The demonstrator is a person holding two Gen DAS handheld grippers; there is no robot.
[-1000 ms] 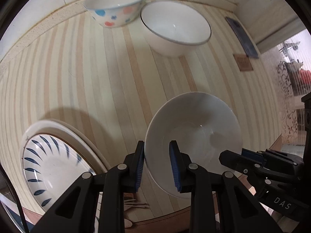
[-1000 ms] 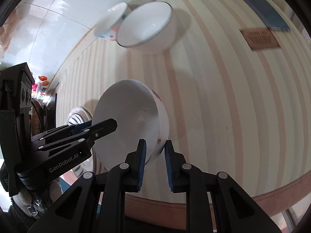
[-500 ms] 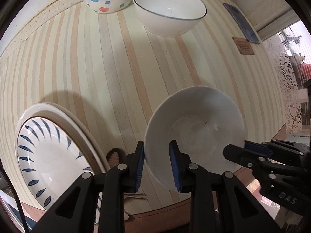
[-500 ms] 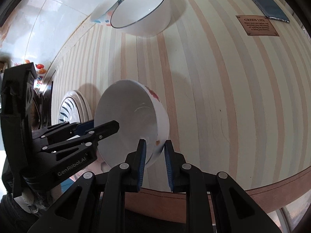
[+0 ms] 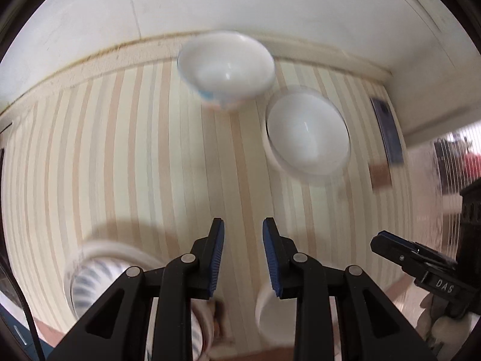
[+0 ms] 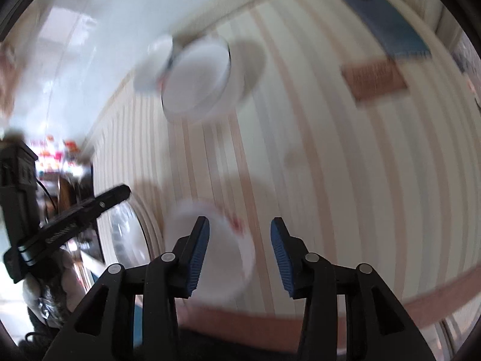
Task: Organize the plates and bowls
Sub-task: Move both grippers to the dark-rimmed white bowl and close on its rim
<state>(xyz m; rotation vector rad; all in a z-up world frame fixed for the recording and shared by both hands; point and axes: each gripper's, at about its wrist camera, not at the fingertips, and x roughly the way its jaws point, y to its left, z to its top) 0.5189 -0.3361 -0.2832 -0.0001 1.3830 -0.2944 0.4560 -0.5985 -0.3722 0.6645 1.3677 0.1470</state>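
A white bowl (image 5: pixel 272 313) with red marks on its side (image 6: pixel 216 252) sits near the table's front edge, just right of the blue-striped plate (image 5: pixel 96 276). My left gripper (image 5: pixel 243 222) hangs above it, its jaws nearly closed with only striped table showing in the narrow gap. My right gripper (image 6: pixel 239 222) is over the bowl's right rim; its jaws are opening and the pads do not touch the bowl. At the back stand a dotted bowl (image 5: pixel 225 72) and a larger blue-rimmed white bowl (image 5: pixel 306 138). Both views are motion-blurred.
A phone (image 6: pixel 384 21) and a brown plaque (image 6: pixel 375 78) lie at the table's far right. A white tiled wall (image 5: pixel 240 6) borders the back. Bare striped tabletop (image 5: pixel 150 165) lies between the front and back dishes. A gloved hand (image 6: pixel 45 294) holds the left gripper.
Both grippers came off the white bowl's rim, which they held before, and rose away from it. The right jaws spread wider. The back bowls now sit lower in the left view.
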